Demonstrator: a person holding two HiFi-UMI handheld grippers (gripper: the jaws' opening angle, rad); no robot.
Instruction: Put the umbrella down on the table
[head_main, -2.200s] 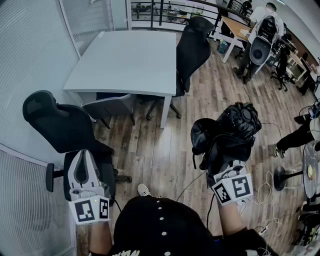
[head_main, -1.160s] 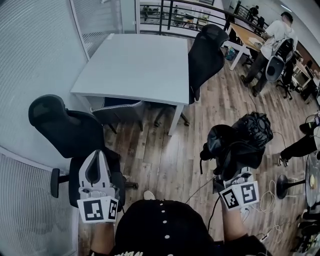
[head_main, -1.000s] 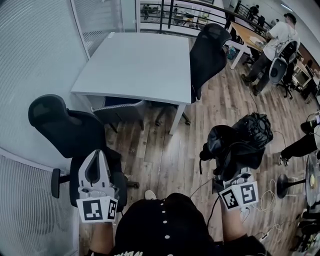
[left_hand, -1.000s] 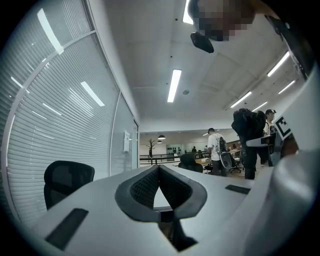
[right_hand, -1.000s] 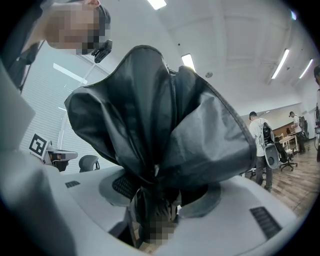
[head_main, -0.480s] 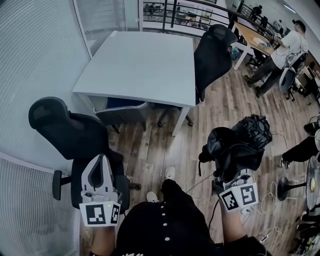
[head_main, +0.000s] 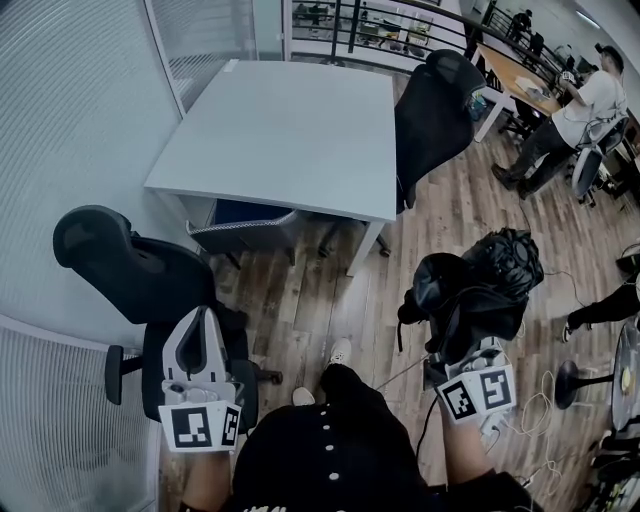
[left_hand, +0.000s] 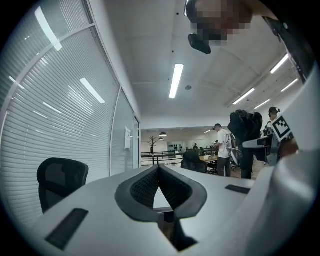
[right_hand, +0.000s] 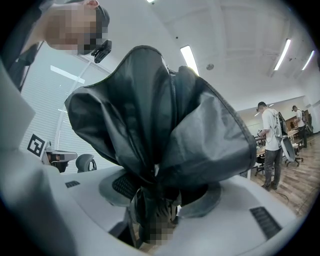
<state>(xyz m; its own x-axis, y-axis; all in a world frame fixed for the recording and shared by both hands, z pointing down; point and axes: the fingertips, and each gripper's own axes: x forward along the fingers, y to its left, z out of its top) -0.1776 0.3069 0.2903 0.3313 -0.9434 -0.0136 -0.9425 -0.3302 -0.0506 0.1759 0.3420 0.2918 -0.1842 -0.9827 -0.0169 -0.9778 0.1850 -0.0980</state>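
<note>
A: Where is the umbrella (head_main: 470, 285) held?

B: At lower right, clamped at its gathered neck by the right hand-held gripper (head_main: 461, 338). The left hand-held gripper (head_main: 203, 318) is closed on nothing.

A: And the surface (head_main: 290, 130)?

B: Upper centre, well apart. The umbrella should be carried over it, rested there, and only then released.

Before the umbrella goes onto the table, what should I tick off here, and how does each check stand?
1. Grip: the right gripper holds the umbrella, jaws closed on its gathered fabric: ok.
2. Spare hand: the left gripper has its jaws together with nothing between them: ok.
3. Room on the table: its top shows bare: ok.
4. Table within reach: not ok, it seems; open floor lies between it and both grippers.
5. Approach: cannot tell; a grey chair sits at the near edge and a black chair stands to the left.
</note>
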